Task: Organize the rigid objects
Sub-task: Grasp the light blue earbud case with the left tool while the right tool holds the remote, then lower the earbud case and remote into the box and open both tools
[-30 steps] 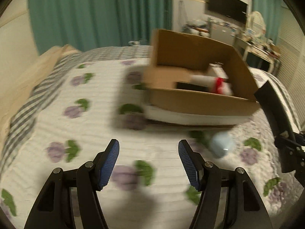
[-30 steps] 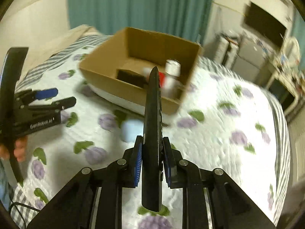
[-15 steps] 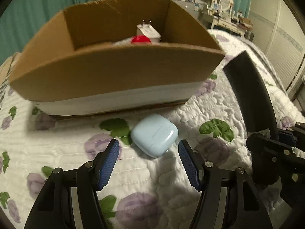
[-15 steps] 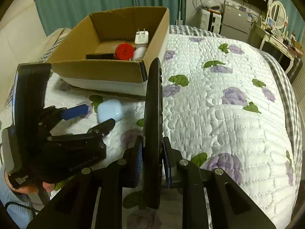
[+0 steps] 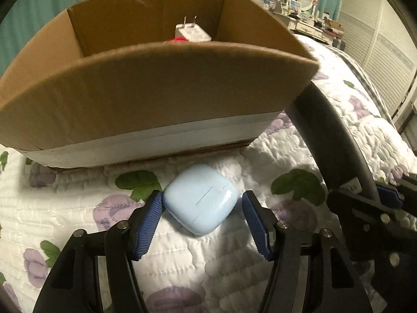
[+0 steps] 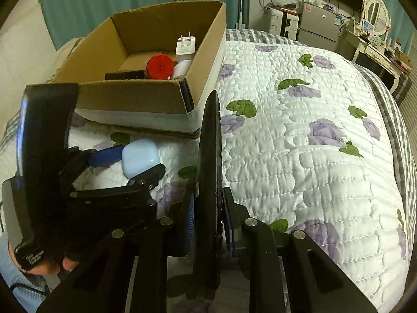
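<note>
1. Straddling the pale blue earbud case [image 5: 200, 203], the left claw [image 5: 203, 219] is standing spread; one pad is touching or nearly touching the case, the other standing clear.
2. Lying on the quilted bed [image 6: 299, 156], the case is sitting just beside the cardboard box [image 5: 156, 88], outside it.
3. Pinching a black remote control [image 6: 209, 156] edge-on, the right claw [image 6: 208, 224] is waiting near the box corner.
4. Resting inside the box: white charger plug [image 6: 185, 44], red-capped container [image 6: 159, 67], dark flat item [image 6: 125, 75].
5. Remaining, by judgement: case and remote are awaiting boxing.
</note>
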Action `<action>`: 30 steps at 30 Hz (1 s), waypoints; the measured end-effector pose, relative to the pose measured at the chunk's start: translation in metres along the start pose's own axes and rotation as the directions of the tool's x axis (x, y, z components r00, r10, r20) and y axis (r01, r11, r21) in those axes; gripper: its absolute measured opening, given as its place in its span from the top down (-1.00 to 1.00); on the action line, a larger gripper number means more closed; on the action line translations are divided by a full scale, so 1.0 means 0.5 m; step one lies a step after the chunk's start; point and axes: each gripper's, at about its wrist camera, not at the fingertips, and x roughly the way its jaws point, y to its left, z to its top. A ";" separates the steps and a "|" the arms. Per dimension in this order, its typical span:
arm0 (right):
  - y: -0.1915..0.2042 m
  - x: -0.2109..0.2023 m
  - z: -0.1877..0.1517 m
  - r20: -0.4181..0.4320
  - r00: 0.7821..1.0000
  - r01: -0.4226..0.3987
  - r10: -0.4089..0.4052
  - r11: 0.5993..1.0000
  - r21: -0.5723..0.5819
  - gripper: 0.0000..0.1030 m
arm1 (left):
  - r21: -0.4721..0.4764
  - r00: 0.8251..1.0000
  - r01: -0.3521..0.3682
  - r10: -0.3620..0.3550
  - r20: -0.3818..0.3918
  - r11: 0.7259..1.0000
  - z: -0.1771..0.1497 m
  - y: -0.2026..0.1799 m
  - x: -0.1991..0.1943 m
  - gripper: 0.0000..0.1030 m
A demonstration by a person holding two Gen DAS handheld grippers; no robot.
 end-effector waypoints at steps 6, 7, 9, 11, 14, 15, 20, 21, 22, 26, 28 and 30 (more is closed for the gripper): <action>0.001 -0.031 0.009 0.057 0.998 -0.016 0.015 1.000 0.004 0.64 | 0.027 0.999 -0.021 0.020 0.032 0.999 -0.016 -0.003 -0.067 -0.14; 0.003 -0.043 0.010 0.074 0.997 -0.014 0.014 1.000 0.004 0.64 | 0.020 0.999 -0.022 0.021 0.048 1.000 -0.018 0.000 -0.088 -0.14; 0.005 -0.061 0.014 0.100 0.995 -0.007 0.007 1.000 0.001 0.64 | 0.008 0.997 -0.020 0.019 0.075 1.000 -0.014 0.009 -0.124 -0.14; 0.005 -0.085 0.022 0.131 0.991 -0.006 0.006 1.000 -0.003 0.64 | 0.000 0.994 -0.018 0.018 0.105 1.000 -0.017 0.009 -0.162 -0.14; 0.008 -0.131 0.036 0.182 0.983 -0.010 0.010 1.000 -0.001 0.64 | 0.003 0.987 -0.019 0.018 0.159 1.000 -0.009 0.013 -0.226 -0.14; 0.012 -0.150 0.044 0.202 0.979 -0.013 0.014 1.000 -0.005 0.64 | 0.003 0.985 -0.018 0.017 0.171 1.000 -0.005 0.018 -0.243 -0.14; 0.042 -0.226 0.094 0.280 0.959 -0.029 0.043 0.998 -0.053 0.64 | 0.005 0.974 -0.015 0.013 0.227 1.000 0.045 0.042 -0.313 -0.14; 0.050 -0.236 0.104 0.292 0.955 -0.030 0.049 0.997 -0.068 0.64 | 0.003 0.971 -0.017 0.016 0.238 1.000 0.055 0.042 -0.319 -0.14; 0.063 -0.250 0.124 0.310 0.949 -0.032 0.060 0.995 -0.094 0.64 | -0.004 0.967 -0.020 0.021 0.253 1.000 0.066 0.051 -0.333 -0.14; 0.104 -0.273 0.186 0.348 0.931 -0.058 0.110 0.986 -0.157 0.64 | -0.033 0.954 -0.030 0.039 0.296 0.999 0.113 0.078 -0.360 -0.14; 0.123 -0.272 0.221 0.357 0.924 -0.075 0.137 0.980 -0.183 0.64 | -0.045 0.946 -0.055 0.066 0.318 0.998 0.146 0.099 -0.368 -0.14; 0.140 -0.259 0.258 0.359 0.921 -0.083 0.153 0.976 -0.202 0.64 | -0.051 0.938 -0.079 0.091 0.334 0.996 0.168 0.115 -0.369 -0.14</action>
